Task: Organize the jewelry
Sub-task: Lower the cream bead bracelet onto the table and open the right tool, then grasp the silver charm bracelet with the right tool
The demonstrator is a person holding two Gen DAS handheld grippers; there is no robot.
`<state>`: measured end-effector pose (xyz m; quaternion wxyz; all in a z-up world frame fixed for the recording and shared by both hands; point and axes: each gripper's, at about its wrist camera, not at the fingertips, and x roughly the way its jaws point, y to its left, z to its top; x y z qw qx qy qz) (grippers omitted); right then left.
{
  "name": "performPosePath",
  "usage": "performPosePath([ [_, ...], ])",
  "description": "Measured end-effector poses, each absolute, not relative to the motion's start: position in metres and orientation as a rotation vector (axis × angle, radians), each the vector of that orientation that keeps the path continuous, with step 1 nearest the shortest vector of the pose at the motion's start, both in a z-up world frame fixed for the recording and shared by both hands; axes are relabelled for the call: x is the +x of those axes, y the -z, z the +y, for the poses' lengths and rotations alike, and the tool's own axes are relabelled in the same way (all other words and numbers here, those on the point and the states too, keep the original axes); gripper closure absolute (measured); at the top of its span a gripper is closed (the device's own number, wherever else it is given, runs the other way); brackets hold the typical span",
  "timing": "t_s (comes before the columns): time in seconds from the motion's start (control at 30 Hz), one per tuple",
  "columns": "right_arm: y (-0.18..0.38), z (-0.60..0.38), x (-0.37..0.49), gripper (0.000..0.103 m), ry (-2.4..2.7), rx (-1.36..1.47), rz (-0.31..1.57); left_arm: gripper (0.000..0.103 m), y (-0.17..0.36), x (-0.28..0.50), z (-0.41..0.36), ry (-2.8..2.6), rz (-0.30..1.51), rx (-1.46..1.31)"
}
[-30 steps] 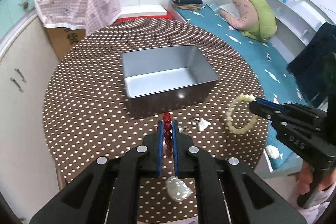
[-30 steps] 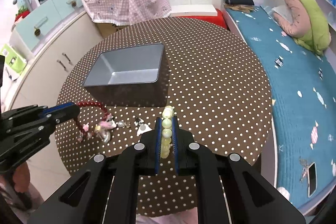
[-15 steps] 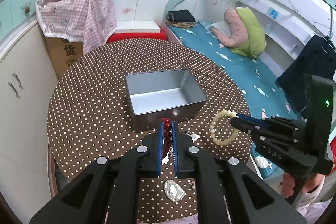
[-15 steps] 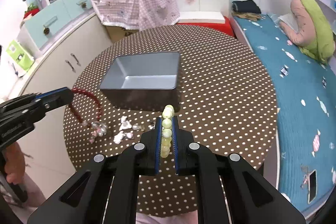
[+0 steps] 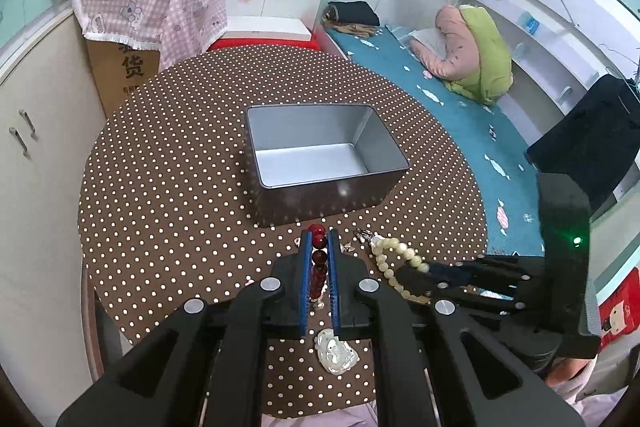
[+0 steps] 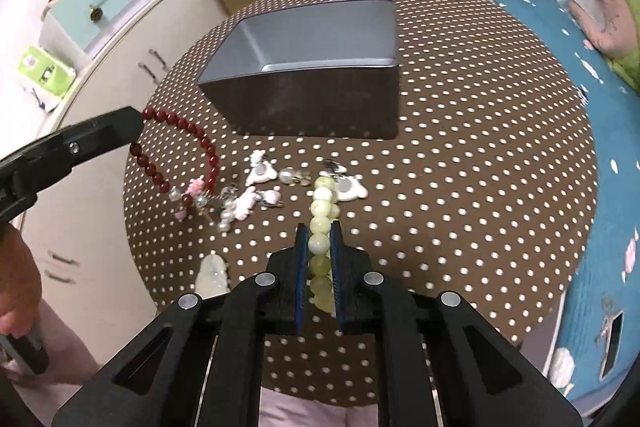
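Observation:
My left gripper (image 5: 319,237) is shut on a dark red bead bracelet (image 5: 319,259), held above the table's near edge; the bracelet hangs as a loop in the right wrist view (image 6: 182,151). My right gripper (image 6: 318,231) is shut on a pale green bead bracelet (image 6: 320,223), also seen in the left wrist view (image 5: 394,261). An empty grey metal tin (image 5: 324,151) stands open in the middle of the round dotted table (image 5: 168,187), just beyond both grippers.
Several small white and pearl trinkets (image 6: 260,187) lie on the table in front of the tin. A pale carved pendant (image 5: 336,351) lies near the front edge. Cabinets (image 5: 36,155) stand to the left, a bed (image 5: 452,95) to the right.
Both grippers have risen and pulled back from the tin with their bracelets. The right gripper has come closer to the left one and now tilts down toward the trinkets.

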<state>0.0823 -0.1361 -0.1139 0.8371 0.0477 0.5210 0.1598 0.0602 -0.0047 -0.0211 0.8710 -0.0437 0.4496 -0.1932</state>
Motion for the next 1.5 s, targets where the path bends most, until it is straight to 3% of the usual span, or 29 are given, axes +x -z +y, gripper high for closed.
performPosePath([
  [0.07, 0.110, -0.126, 0.081, 0.059, -0.380, 0.077, 1.086, 0.097, 0.019, 0.060, -0.003, 0.413, 0.935, -0.098],
  [0.1, 0.108, -0.122, 0.080, 0.025, -0.396, 0.067, 1.070, 0.097, 0.017, 0.060, -0.002, 0.416, 0.933, -0.100],
  [0.13, 0.103, -0.117, 0.077, 0.019, -0.412, 0.054, 1.033, 0.097, 0.015, 0.060, -0.002, 0.415, 0.931, -0.102],
  [0.5, 0.107, -0.071, 0.091, 0.022, -0.589, -0.012, 0.959, 0.097, -0.006, 0.059, 0.008, 0.450, 0.903, -0.129],
  [0.57, 0.108, -0.065, 0.092, 0.045, -0.602, -0.025, 0.949, 0.097, -0.009, 0.057, 0.009, 0.445, 0.897, -0.127],
  [0.6, 0.111, -0.063, 0.095, 0.063, -0.605, -0.020, 0.968, 0.097, -0.009, 0.057, 0.010, 0.430, 0.893, -0.122],
  [0.63, 0.113, -0.062, 0.098, 0.075, -0.613, -0.010, 0.988, 0.097, -0.009, 0.057, 0.011, 0.413, 0.892, -0.118],
  [0.93, 0.108, -0.077, 0.094, 0.090, -0.621, 0.037, 0.985, 0.097, 0.005, 0.067, 0.021, 0.344, 0.924, -0.137],
  [1.1, 0.111, -0.073, 0.098, 0.087, -0.613, 0.020, 1.007, 0.097, 0.003, 0.065, 0.023, 0.355, 0.918, -0.146],
  [1.17, 0.112, -0.071, 0.097, 0.067, -0.638, 0.027, 1.008, 0.097, 0.001, 0.062, 0.024, 0.357, 0.908, -0.145],
  [1.2, 0.113, -0.070, 0.097, 0.029, -0.650, 0.031, 1.016, 0.097, -0.001, 0.062, 0.024, 0.359, 0.905, -0.144],
  [1.23, 0.113, -0.069, 0.098, 0.019, -0.646, 0.042, 1.021, 0.097, -0.001, 0.062, 0.024, 0.362, 0.905, -0.144],
  [1.33, 0.110, -0.062, 0.096, 0.020, -0.643, 0.008, 0.985, 0.097, -0.002, 0.061, 0.025, 0.366, 0.906, -0.144],
  [1.37, 0.110, -0.060, 0.096, 0.022, -0.637, -0.005, 0.978, 0.097, -0.002, 0.061, 0.025, 0.366, 0.906, -0.144],
  [1.43, 0.113, -0.055, 0.099, 0.052, -0.658, -0.005, 0.989, 0.097, -0.003, 0.059, 0.026, 0.370, 0.906, -0.147],
  [1.47, 0.116, -0.053, 0.101, 0.060, -0.670, 0.003, 1.008, 0.097, -0.004, 0.059, 0.026, 0.372, 0.906, -0.148],
  [1.5, 0.120, -0.051, 0.104, 0.075, -0.679, 0.013, 1.025, 0.097, -0.004, 0.058, 0.026, 0.373, 0.905, -0.148],
])
